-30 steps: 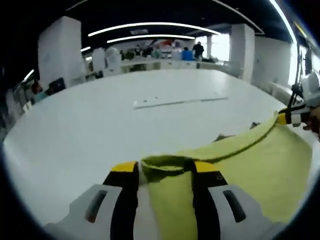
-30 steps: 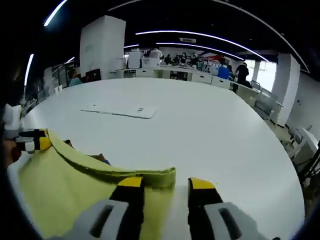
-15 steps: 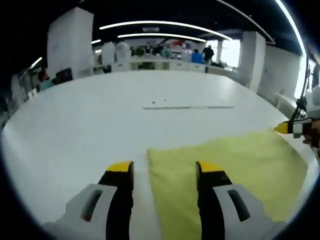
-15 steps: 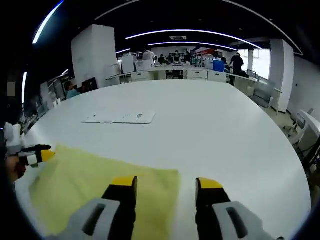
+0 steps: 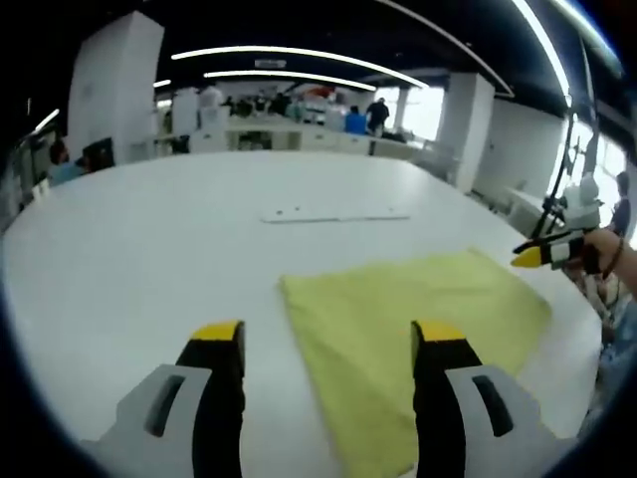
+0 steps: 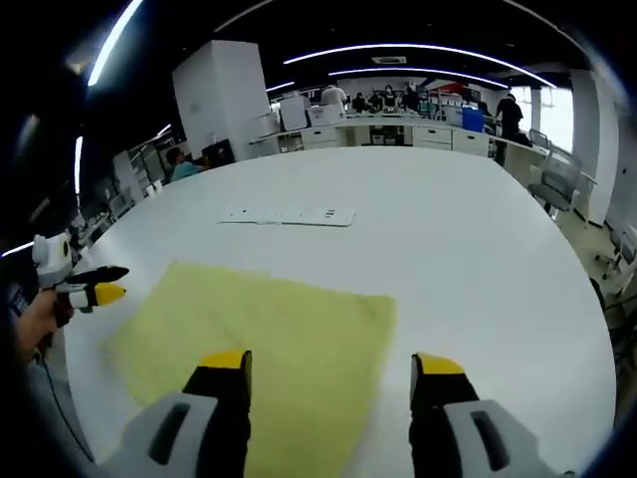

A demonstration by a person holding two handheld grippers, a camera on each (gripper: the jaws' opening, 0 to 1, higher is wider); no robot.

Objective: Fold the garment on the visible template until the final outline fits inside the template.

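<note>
A yellow garment (image 5: 418,329) lies flat and folded on the white table (image 5: 149,249). In the left gripper view my left gripper (image 5: 328,344) stands open above its near left corner, holding nothing. The right gripper (image 5: 542,254) shows at the far right, raised above the cloth's edge. In the right gripper view the garment (image 6: 269,329) spreads to the left, and my right gripper (image 6: 330,373) is open over its near right corner. The left gripper (image 6: 95,289) appears at the left, held by a hand. I cannot make out a template outline.
A flat white strip (image 5: 333,213) lies on the table beyond the cloth, also in the right gripper view as a white strip (image 6: 289,216). People and desks (image 5: 299,110) stand far behind. The table edge (image 6: 587,299) curves off to the right.
Both grippers let go of the cloth's folded edge, opened wider and pulled back and up. The garment now lies flat on the table.
</note>
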